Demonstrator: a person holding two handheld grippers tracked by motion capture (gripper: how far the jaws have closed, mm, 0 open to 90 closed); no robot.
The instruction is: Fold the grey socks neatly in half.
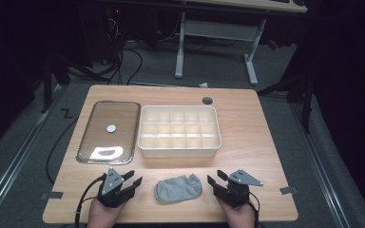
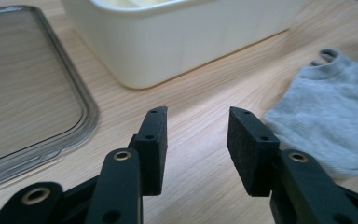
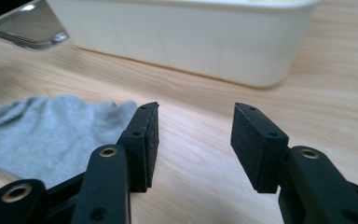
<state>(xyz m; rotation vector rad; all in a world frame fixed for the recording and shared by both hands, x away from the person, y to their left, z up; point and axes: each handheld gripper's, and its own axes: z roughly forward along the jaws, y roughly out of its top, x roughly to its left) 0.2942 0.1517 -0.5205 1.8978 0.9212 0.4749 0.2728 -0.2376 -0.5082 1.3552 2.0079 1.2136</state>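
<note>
A grey sock (image 1: 178, 188) lies flat on the wooden table near its front edge, between the two grippers. My left gripper (image 1: 132, 179) rests to the sock's left, open, with nothing between its jaws. My right gripper (image 1: 215, 178) rests to the sock's right, also open and empty. In the left gripper view the sock (image 2: 333, 116) lies to the right of the left gripper (image 2: 197, 115). In the right gripper view the sock (image 3: 51, 130) lies left of the right gripper (image 3: 196, 111). A white compartment box (image 1: 179, 131) stands behind the sock.
A clear lid (image 1: 108, 131) lies flat to the left of the white box, with a small white disc on it. A round cable hole (image 1: 207, 100) sits near the table's far edge. Tape marks sit at the table's front corners. The floor lies dark beyond the table.
</note>
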